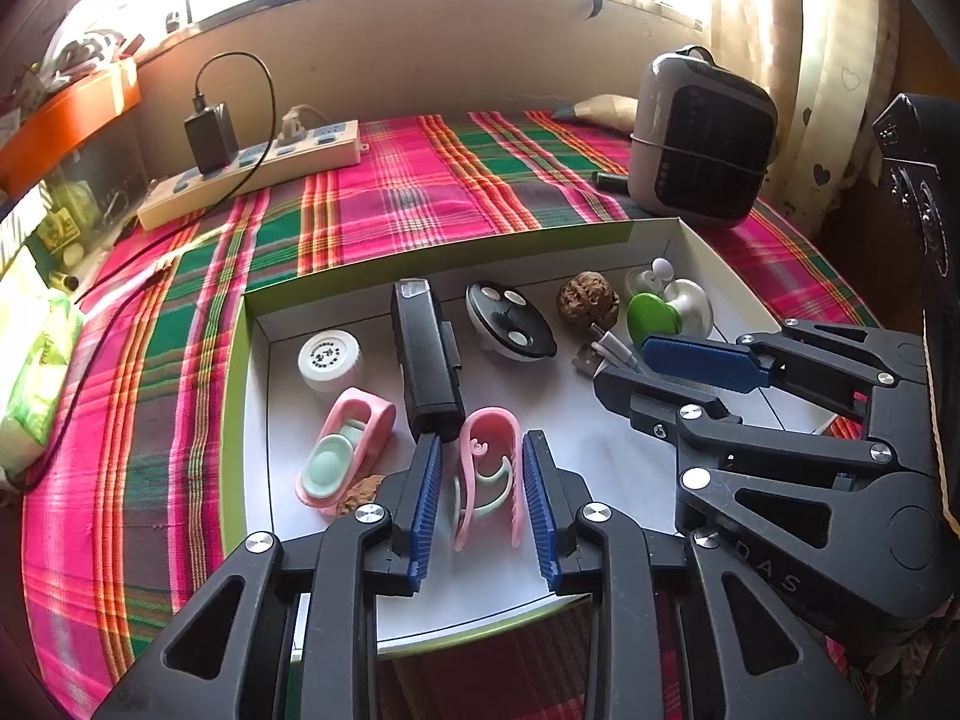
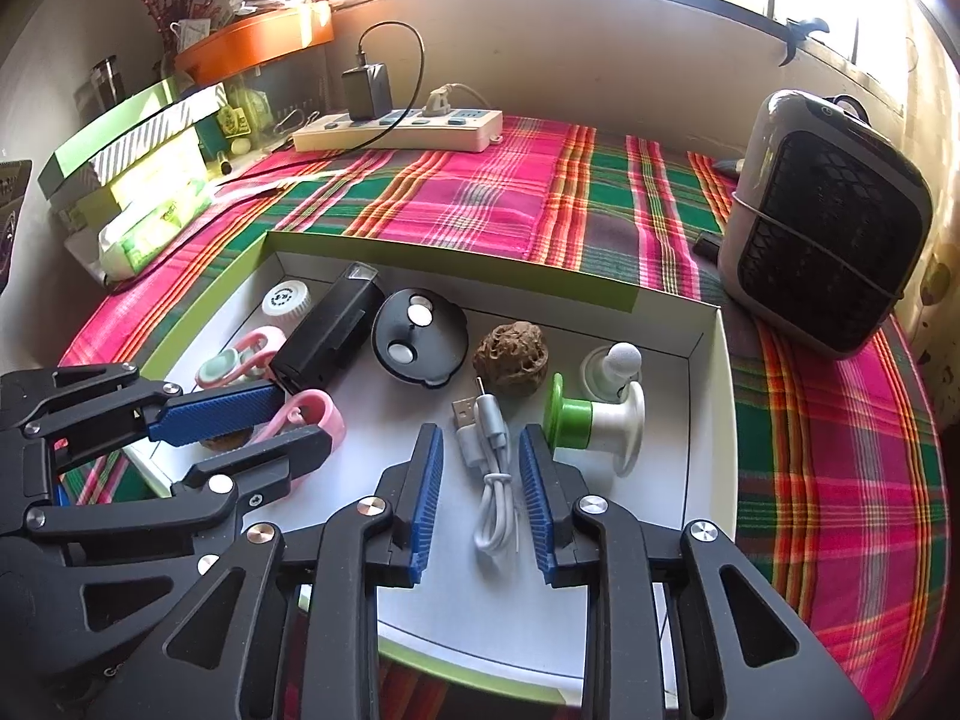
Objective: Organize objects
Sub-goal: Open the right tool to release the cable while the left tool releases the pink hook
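1. Now, in the left wrist view, the left gripper [image 1: 481, 501] stands wide, its blue ribbed pads either side of a pink curved plastic clip [image 1: 489, 474] without touching it. I judge the step to be picking this clip; centring the pads on its long sides before closing should keep it from twisting out.
2. Around it, the shallow white cardboard tray with green rim [image 1: 606, 468] also holds a second pink clip with a mint pad [image 1: 345, 450] near its left wall, a white round cap [image 1: 330, 359], a black rectangular device [image 1: 427, 360], a black domed disc [image 1: 510, 324] and a brown walnut [image 1: 587, 301] towards the far wall.
3. Next, in the right wrist view, the right gripper [image 2: 481, 498] is likewise wide, straddling a white coiled USB cable [image 2: 493, 480] near the tray's front edge.
4. Beside it, a green-and-white plastic spool [image 2: 591, 423] lies just right of the cable.
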